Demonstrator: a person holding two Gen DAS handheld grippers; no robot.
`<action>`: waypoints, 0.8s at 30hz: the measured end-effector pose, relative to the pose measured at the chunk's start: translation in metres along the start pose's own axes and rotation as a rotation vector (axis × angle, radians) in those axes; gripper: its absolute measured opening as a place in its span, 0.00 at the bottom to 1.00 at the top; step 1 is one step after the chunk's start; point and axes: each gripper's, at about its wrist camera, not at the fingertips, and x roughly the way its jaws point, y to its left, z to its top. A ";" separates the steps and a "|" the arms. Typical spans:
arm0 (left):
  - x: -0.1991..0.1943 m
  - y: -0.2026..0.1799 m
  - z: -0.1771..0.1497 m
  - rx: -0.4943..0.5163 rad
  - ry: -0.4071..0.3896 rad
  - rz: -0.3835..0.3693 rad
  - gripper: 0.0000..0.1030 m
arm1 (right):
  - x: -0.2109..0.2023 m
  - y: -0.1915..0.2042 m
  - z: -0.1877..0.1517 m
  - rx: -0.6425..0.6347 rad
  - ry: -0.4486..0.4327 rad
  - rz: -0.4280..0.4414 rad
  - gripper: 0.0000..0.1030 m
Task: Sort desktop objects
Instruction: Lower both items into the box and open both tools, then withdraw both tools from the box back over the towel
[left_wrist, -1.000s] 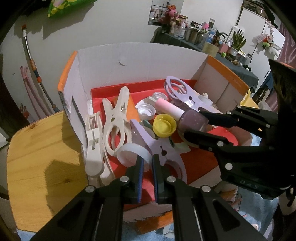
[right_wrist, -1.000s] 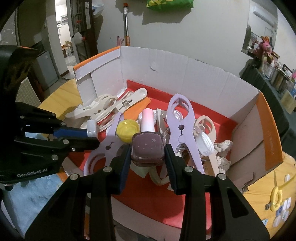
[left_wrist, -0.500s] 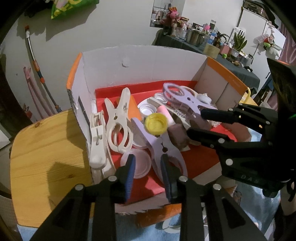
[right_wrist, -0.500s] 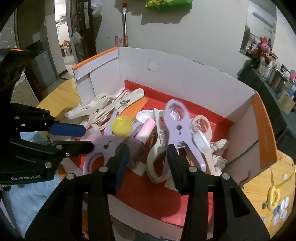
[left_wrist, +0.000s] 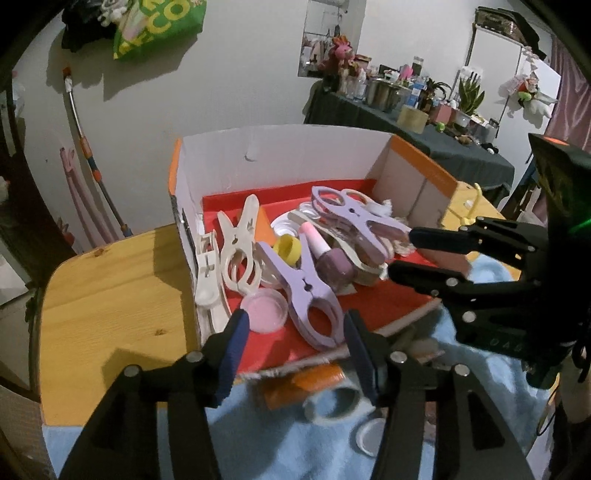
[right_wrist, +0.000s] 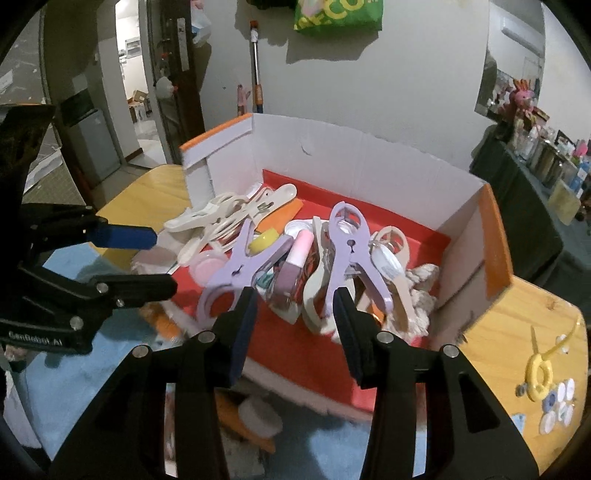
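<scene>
Left wrist view: my left gripper (left_wrist: 293, 341) has its jaws opening, with nothing pressed between its fingers (left_wrist: 236, 332). Just past the fingertips lies a round pink lid (left_wrist: 264, 308) on the red floor of the cardboard box (left_wrist: 280, 162). A purple clothespin (left_wrist: 299, 288) lies beside the lid, its looped handles reaching into the gap between my fingers but touching neither pad. Beyond it I see a nail polish bottle (left_wrist: 332, 260) lying on its side, a yellow cap (left_wrist: 288, 249) and cream clothespins (left_wrist: 236, 243) toward the box's left wall. Below my fingers, outside the box, a tape roll (left_wrist: 332, 404) sits on a blue cloth (left_wrist: 288, 435), blurred. The tabletop (left_wrist: 110, 291) is bare wood left of the box.

Right wrist view: my right gripper (right_wrist: 295, 325) stands partly open and holds nothing. The nail polish bottle (right_wrist: 290, 275) lies ahead of the gap, clear of both pads. A second purple clothespin (right_wrist: 351, 251) rests just beyond the right finger (right_wrist: 349, 332), atop cream clothespins. A knot of white rope (right_wrist: 421, 284) sits further right, near the box's orange-edged wall (right_wrist: 495, 251).
</scene>
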 end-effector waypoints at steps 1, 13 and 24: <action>-0.004 -0.002 -0.003 0.004 -0.002 0.001 0.54 | -0.005 0.001 -0.002 -0.002 -0.004 0.001 0.40; -0.031 -0.027 -0.058 0.040 0.020 -0.026 0.54 | -0.081 0.029 -0.049 -0.057 -0.068 0.038 0.40; -0.041 -0.044 -0.093 0.046 0.026 -0.066 0.54 | -0.105 0.053 -0.098 -0.064 -0.064 0.036 0.40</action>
